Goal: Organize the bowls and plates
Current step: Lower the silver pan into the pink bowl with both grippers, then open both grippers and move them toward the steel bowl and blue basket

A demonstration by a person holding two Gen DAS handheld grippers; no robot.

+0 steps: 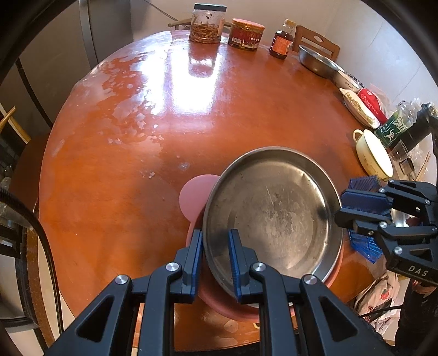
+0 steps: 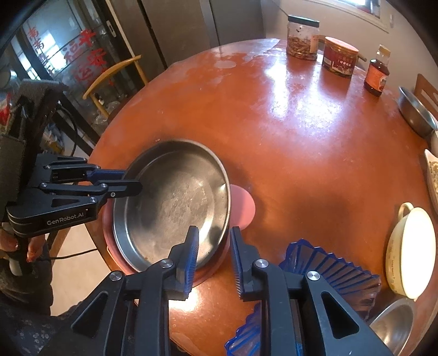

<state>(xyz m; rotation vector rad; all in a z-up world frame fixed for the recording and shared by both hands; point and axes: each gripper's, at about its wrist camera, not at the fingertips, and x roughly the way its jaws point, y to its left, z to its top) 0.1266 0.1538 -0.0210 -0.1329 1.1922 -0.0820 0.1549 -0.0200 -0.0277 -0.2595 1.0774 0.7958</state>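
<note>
A round steel plate point(image 1: 273, 210) lies tilted on a pink plate point(image 1: 195, 193) near the front edge of the round red table point(image 1: 137, 153). My left gripper point(image 1: 215, 242) straddles the steel plate's near rim, one finger outside and one inside, with a gap still showing. In the right wrist view the steel plate point(image 2: 175, 202) rests on the pink plate point(image 2: 243, 210), and the left gripper point(image 2: 131, 180) reaches it from the left. My right gripper point(image 2: 212, 246) is open and empty, over the steel plate's near right rim. A blue fluted plate point(image 2: 328, 271) lies beside it.
A cream handled bowl point(image 2: 410, 252) and a steel bowl point(image 2: 394, 328) sit at the right edge. Two jars point(image 1: 208, 24) and a bottle point(image 1: 282, 41) stand at the far side, with a steel basin point(image 1: 317, 61) and dishes point(image 1: 358, 106) along the right. A chair point(image 2: 115, 74) stands at the left.
</note>
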